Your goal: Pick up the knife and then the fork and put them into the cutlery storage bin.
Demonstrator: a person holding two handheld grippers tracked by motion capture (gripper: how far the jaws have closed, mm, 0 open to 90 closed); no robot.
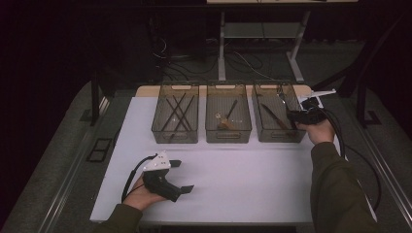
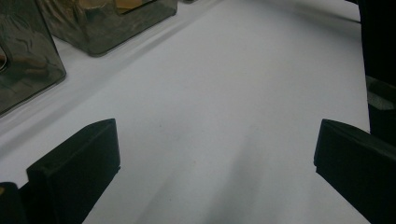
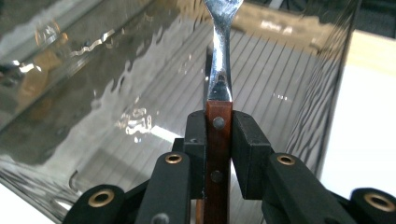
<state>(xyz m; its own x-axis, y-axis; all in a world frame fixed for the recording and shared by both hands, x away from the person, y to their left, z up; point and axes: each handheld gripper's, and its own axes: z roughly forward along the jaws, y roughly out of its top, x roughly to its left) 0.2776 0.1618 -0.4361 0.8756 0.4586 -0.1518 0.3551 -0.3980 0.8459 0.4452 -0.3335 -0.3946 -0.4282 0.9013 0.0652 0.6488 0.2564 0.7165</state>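
Two hands work over the white bench [image 1: 233, 179], one claw in each. The right hand [image 1: 318, 130] reaches forward to the far right of three smoky plastic bins [image 1: 277, 116] set in a row at the back of the bench, forearm stretched along the bench's right edge in a dark green sleeve [image 1: 335, 189]. The right claw [image 3: 219, 135] is clamped on a piece of cutlery [image 3: 219, 84], its pads pressing both sides of the handle. That handle is reddish-brown wood with two metal rivets; above it a bright steel neck rises upright and widens at the top edge of the right gripper view, where its head is cut off. The cutlery hangs over the bin, whose ribbed floor shows behind it.

The left hand [image 1: 145, 194] rests low at the near left of the bench, and the left claw [image 1: 180, 175] points right, its jaws standing wide apart with only bare bench between them.
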